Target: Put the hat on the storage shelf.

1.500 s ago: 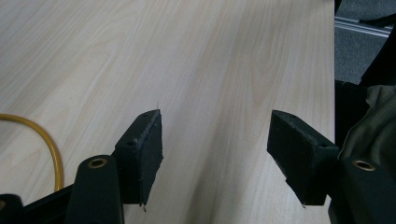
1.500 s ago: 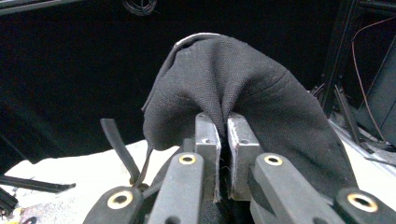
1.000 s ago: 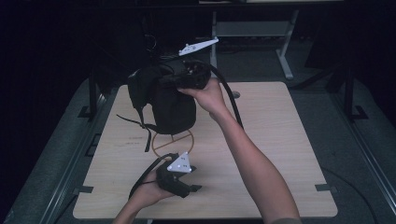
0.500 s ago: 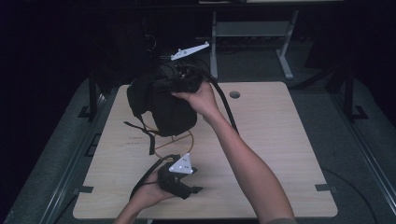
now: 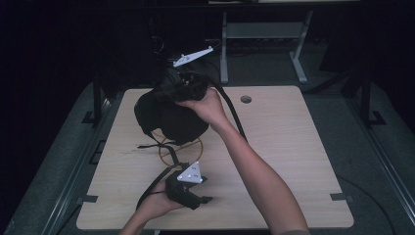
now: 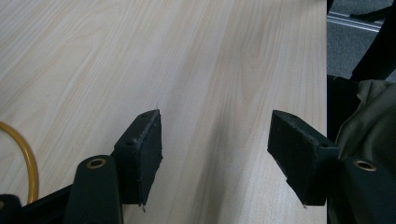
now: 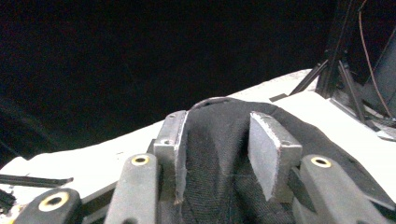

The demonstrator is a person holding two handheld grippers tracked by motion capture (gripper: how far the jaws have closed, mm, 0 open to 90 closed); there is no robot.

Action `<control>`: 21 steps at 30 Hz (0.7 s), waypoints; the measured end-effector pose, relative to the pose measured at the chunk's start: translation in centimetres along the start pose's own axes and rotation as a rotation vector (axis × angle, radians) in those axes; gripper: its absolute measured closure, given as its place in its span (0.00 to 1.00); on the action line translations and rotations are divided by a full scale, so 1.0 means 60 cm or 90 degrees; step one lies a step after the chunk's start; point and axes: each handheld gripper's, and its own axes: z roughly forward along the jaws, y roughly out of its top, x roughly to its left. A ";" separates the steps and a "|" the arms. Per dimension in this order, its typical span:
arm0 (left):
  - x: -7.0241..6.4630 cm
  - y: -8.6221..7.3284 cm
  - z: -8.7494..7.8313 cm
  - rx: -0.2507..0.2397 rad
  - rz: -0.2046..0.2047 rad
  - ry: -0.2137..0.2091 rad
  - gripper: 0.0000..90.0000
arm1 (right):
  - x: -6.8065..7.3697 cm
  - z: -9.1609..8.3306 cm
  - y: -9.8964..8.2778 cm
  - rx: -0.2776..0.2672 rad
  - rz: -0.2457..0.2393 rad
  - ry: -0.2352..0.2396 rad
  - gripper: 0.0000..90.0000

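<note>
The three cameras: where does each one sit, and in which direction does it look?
High view: above the near side, looking forward and down on the table; both forearms show.
Left gripper view: on the left gripper, facing bare tabletop.
Right gripper view: on the right gripper, jaws pinching the black bag.
The bag also shows in the high view.
</note>
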 end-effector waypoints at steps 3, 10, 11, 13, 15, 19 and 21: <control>0.001 0.000 -0.001 -0.003 -0.002 0.001 0.39 | 0.001 -0.005 0.000 0.002 -0.001 -0.002 0.55; 0.002 -0.002 -0.002 -0.006 -0.008 0.003 0.38 | 0.001 -0.021 -0.007 -0.005 -0.012 -0.016 0.48; 0.003 -0.002 -0.002 -0.004 -0.004 0.005 0.38 | 0.001 -0.024 -0.008 -0.008 -0.014 -0.019 0.48; 0.003 -0.001 -0.003 -0.005 0.000 0.006 0.38 | 0.000 -0.032 -0.012 -0.016 -0.008 -0.019 0.48; 0.001 -0.002 -0.002 -0.008 -0.004 0.005 0.38 | -0.001 -0.040 -0.015 -0.014 -0.012 -0.023 0.49; 0.000 -0.002 -0.003 -0.010 -0.006 0.007 0.38 | 0.001 -0.053 -0.022 -0.022 -0.011 -0.019 0.51; 0.000 -0.001 -0.004 -0.010 -0.005 0.005 0.38 | 0.002 -0.060 -0.027 -0.023 -0.015 -0.019 0.54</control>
